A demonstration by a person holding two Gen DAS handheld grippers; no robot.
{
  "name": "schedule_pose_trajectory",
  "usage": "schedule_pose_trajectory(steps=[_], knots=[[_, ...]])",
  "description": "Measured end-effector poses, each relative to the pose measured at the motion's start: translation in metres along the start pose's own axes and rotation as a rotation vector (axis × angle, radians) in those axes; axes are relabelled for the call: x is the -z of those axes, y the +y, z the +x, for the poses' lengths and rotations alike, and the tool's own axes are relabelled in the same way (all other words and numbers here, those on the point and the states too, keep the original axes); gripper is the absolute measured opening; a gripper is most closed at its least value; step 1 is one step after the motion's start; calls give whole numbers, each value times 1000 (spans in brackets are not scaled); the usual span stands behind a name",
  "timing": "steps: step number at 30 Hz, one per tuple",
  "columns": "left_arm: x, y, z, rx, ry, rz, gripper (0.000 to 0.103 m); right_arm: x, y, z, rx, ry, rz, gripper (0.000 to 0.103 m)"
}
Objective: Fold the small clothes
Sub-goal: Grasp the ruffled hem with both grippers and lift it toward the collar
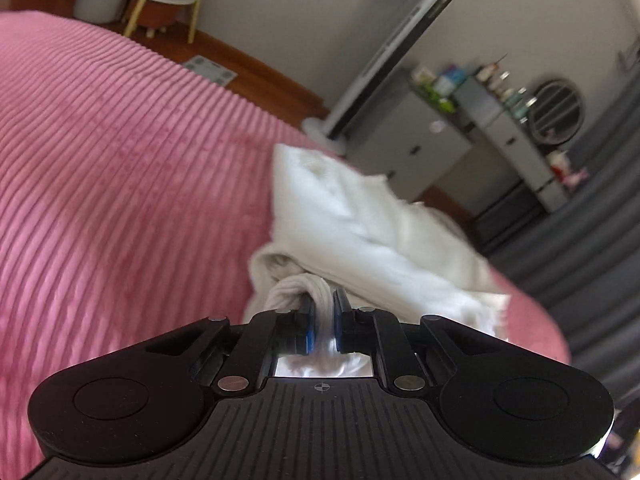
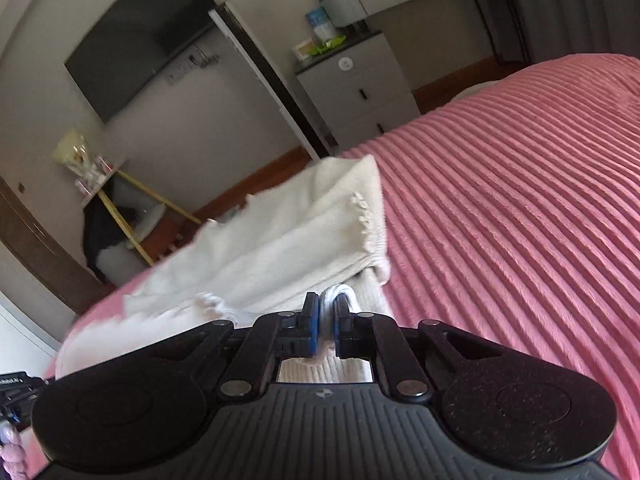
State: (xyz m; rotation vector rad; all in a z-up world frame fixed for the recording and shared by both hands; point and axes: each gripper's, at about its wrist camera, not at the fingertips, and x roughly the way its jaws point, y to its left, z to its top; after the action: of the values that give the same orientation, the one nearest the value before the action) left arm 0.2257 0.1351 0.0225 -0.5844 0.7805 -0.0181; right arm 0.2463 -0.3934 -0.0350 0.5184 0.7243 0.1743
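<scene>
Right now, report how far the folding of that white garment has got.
Done: both grips are set. The left gripper and the right gripper are each shut on an edge of the white garment. In hand: it is bunched and part-lifted over the pink bedspread. Left: laying it flat in a finished fold.

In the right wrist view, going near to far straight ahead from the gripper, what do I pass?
right hand-held gripper shut on a bunched fold of the white knit garment → the garment's raised body → edge of the pink ribbed bedspread → wooden floor → grey wall with dark screen.
</scene>
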Motion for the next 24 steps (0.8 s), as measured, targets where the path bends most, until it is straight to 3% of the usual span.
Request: schedule_pose_trajectory(steps=[1, 4, 6, 11, 15, 19, 21, 23, 24], knots=[[-1, 2, 5, -15, -1, 11, 14, -1, -4, 7, 15, 16, -3, 9], [5, 12, 1, -37, -65, 73, 32, -4, -18, 12, 17, 5, -1, 19], [8, 21, 2, -16, -96, 129, 49, -4, -22, 10, 13, -10, -51, 27], [15, 32, 20, 90, -47, 167, 56, -1, -22, 22, -20, 46, -167, 44], [19, 20, 39, 36, -38, 245, 60, 0, -14, 37, 14, 48, -212, 44], [13, 18, 59, 21, -4, 243, 59, -1, -2, 46, 0, 51, -272, 44], [9, 19, 67, 16, 18, 229, 50, -2, 2, 50, -2, 43, -291, 42], [7, 23, 69, 10, 20, 193, 35, -2, 4, 52, -4, 31, -298, 19], [7, 26, 68, 12, 19, 181, 28, -1, 5, 52, -9, 32, -305, 13]])
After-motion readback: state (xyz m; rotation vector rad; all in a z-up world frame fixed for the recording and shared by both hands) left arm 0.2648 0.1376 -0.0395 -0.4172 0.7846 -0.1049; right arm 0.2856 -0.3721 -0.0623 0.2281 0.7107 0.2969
